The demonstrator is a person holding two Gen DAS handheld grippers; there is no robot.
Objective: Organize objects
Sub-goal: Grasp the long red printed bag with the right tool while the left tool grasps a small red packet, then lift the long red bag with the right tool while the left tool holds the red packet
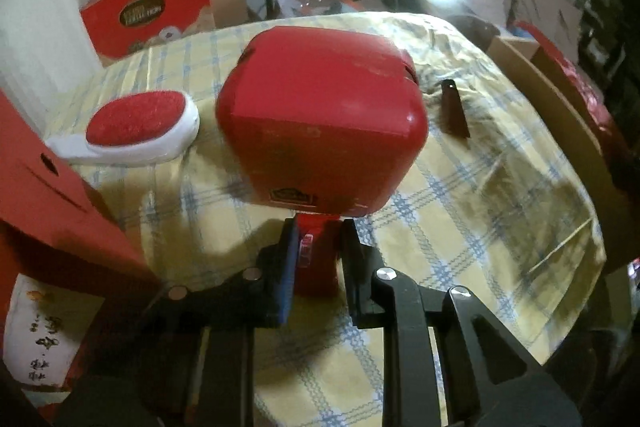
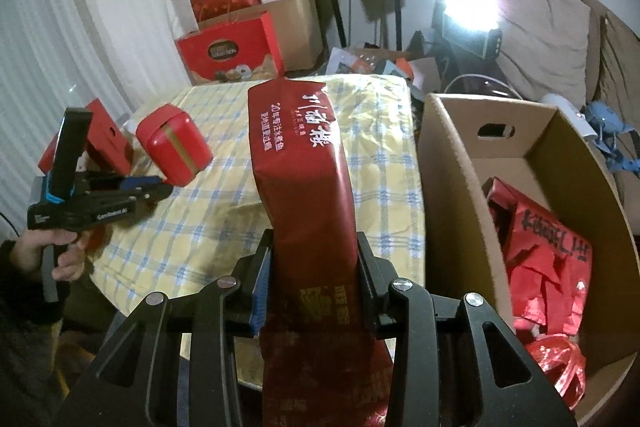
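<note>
Left gripper [image 1: 318,247] clamped on red strap-like tab under glossy rounded red tin [image 1: 320,123], frame centre, over crinkled yellow-blue checked cloth [image 1: 460,227]. Fuzzy red oval brush, white rim [image 1: 140,129], centre left. Right gripper [image 2: 314,279] pinching long dark-red foil pouch [image 2: 304,163], centre frame. Open cardboard box [image 2: 452,167] at right holds crumpled red bags [image 2: 548,267].

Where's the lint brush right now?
In the left wrist view the lint brush lies on the checked tablecloth at left, just left of the red tin that the left gripper grips by its lower part.
</note>
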